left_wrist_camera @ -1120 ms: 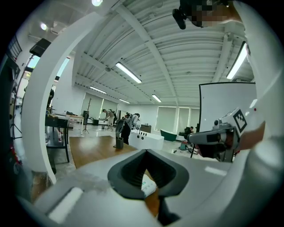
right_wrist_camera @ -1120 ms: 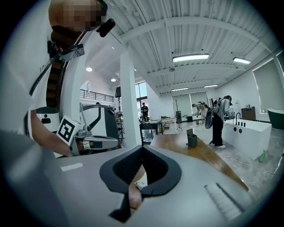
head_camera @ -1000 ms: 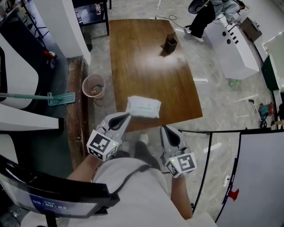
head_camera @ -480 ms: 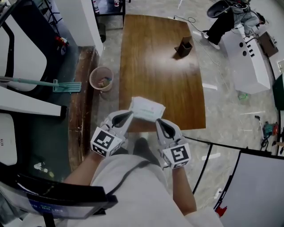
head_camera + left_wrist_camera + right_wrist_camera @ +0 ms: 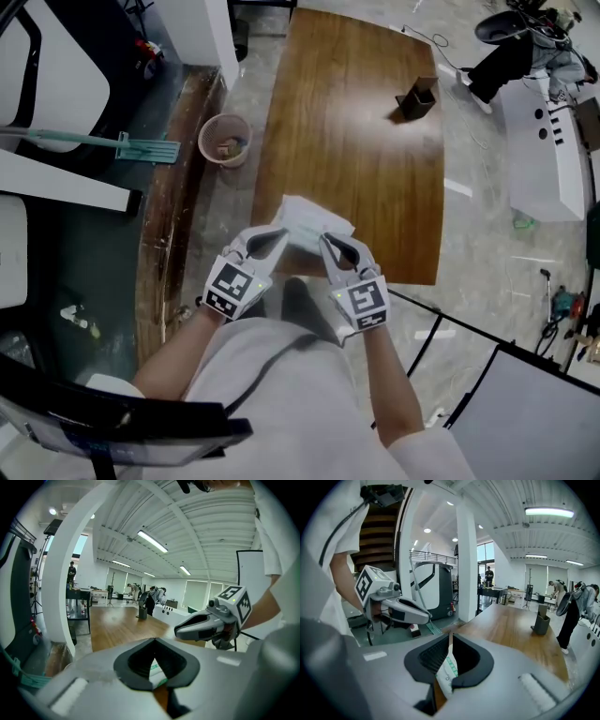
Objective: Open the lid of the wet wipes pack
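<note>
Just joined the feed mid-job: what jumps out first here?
A white wipes pack is pinched from both sides at the near edge of the long wooden table: the left claw on its left end, the right claw on its near side, that claw's jaws having just opened slightly with the pack's edge between them. Farther up the table stands a dark holder.

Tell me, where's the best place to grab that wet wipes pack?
Probably a thin, flat end seam of the wet wipes pack, approached level from the table's near edge: the seam is thin enough to pinch, and the top stays uncovered.
</note>
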The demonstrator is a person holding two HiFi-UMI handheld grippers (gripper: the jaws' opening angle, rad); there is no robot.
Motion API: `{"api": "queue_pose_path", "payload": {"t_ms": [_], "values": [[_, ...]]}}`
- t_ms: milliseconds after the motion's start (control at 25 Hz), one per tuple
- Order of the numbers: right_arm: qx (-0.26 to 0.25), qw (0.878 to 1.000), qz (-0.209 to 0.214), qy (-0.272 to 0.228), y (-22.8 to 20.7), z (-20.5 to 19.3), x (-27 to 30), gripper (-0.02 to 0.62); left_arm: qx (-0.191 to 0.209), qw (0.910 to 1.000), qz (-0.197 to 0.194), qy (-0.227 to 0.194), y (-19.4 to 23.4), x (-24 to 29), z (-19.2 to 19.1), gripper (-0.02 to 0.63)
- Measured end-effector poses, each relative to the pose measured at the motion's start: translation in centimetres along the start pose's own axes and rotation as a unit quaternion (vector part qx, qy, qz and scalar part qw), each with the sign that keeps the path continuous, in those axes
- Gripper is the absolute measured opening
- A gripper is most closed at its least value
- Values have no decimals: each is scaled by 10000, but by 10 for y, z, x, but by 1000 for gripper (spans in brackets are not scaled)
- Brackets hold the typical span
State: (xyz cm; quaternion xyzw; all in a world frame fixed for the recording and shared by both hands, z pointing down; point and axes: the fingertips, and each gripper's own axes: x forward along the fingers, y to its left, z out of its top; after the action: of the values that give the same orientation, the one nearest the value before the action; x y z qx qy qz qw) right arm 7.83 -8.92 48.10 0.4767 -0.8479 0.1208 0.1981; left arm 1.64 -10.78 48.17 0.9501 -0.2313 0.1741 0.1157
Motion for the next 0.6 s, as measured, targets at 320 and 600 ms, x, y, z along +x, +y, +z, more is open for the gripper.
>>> {"api": "queue_pose_path", "payload": {"t_ms": [320,600], "values": [[-306,9969,462,567,-7,-38,23,77,-81,9990,159,420,2,19,-34,5],[-882,9858,823,1166,-6,-74,44,146,-141,9967,134,787,-4,38,-67,5]]}}
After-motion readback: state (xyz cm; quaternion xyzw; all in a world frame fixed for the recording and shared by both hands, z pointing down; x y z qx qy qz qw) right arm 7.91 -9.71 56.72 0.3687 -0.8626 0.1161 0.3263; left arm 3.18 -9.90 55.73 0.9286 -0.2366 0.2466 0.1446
